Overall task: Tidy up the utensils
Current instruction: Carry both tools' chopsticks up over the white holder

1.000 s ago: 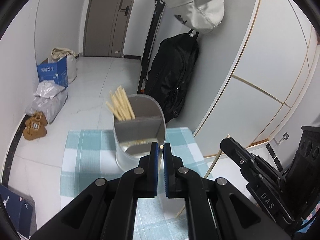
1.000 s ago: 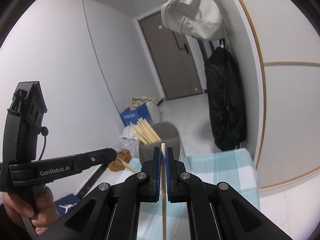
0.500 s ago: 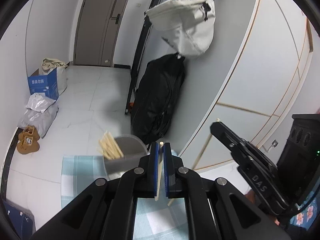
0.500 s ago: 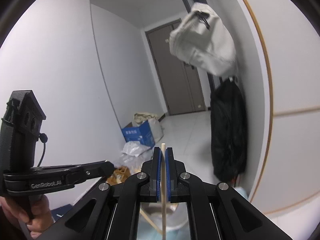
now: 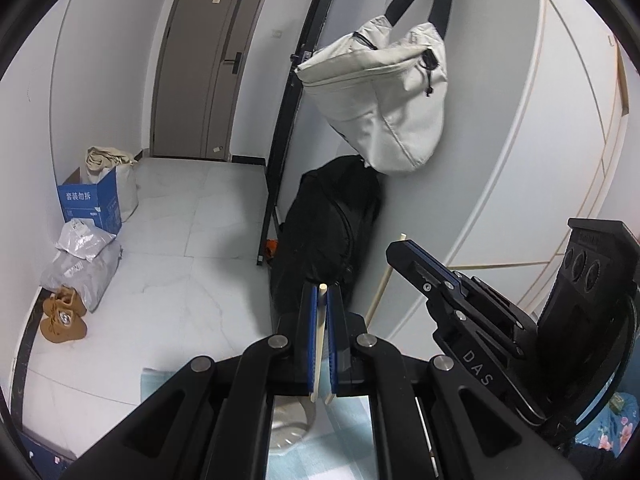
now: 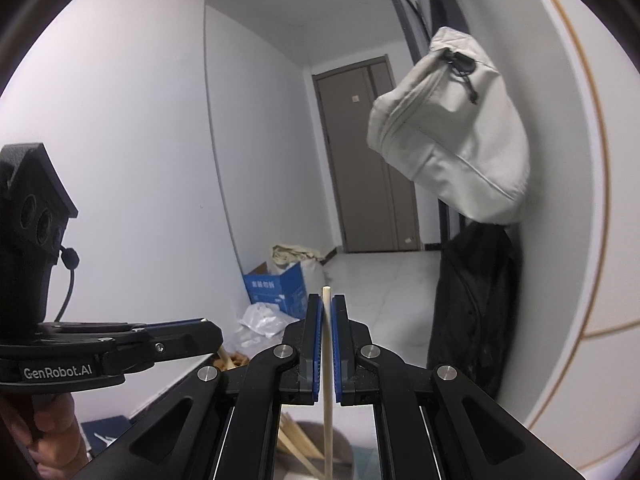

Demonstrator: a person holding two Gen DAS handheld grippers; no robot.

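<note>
Each gripper, left (image 5: 320,294) and right (image 6: 327,304), pinched one pale wooden chopstick (image 5: 318,340) (image 6: 328,380) upright, probably for dropping into the grey cylindrical holder (image 6: 320,450) below.

Utensil holder (image 6: 316,460) mostly hidden behind right gripper (image 6: 327,344), cut off below.

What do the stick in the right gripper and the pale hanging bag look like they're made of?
Chopstick: probably bamboo or light wood; pale tan, matte, unpainted, shut in the right gripper.
Hanging bag: likely canvas or nylon fabric; off-white, matte, with visible seams, soft folds and a zipper.
</note>
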